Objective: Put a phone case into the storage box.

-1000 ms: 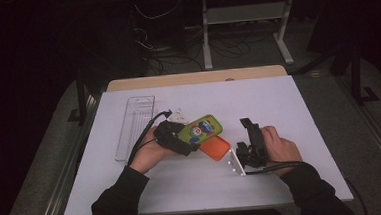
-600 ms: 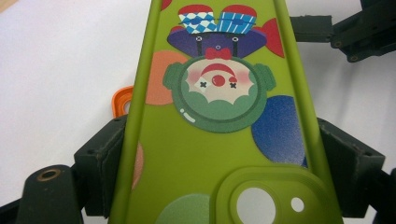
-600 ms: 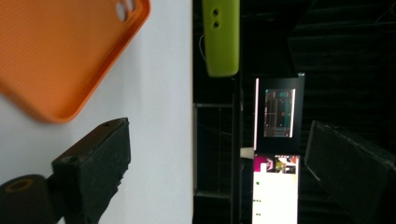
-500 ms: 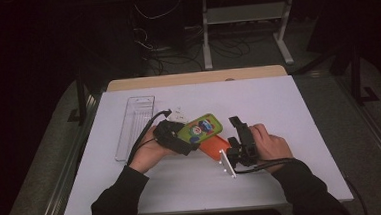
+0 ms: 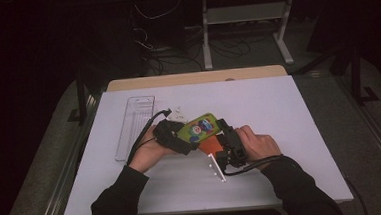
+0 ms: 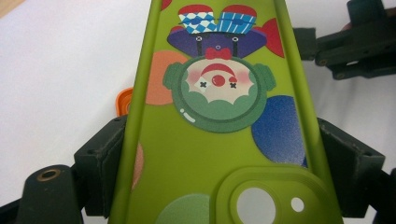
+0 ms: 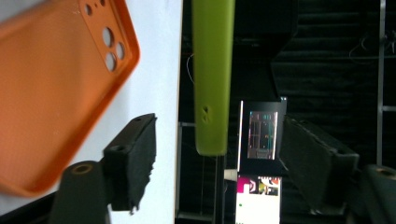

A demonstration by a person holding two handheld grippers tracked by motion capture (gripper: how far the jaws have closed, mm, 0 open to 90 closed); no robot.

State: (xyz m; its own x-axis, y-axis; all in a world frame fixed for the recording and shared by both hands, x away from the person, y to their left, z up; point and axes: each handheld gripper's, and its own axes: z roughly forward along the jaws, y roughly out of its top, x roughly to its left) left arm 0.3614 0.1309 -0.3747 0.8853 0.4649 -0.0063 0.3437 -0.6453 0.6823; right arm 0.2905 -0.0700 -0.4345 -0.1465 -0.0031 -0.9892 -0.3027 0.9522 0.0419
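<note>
Left gripper (image 5: pixel 180 138) fingers clamped, right gripper (image 5: pixel 228 138) fingers spread, hands close together

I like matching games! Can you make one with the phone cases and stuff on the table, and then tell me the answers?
Things:
1. green clown phone case
2. orange phone case
3. clear plastic tray
4. right gripper

States:
A. lying on the table near its left edge
B. open, jaws on either side of the green case's end
C. clamped in the left gripper
D. lying on the white table under the green case

Pairs: 1-C, 2-D, 3-A, 4-B
</note>
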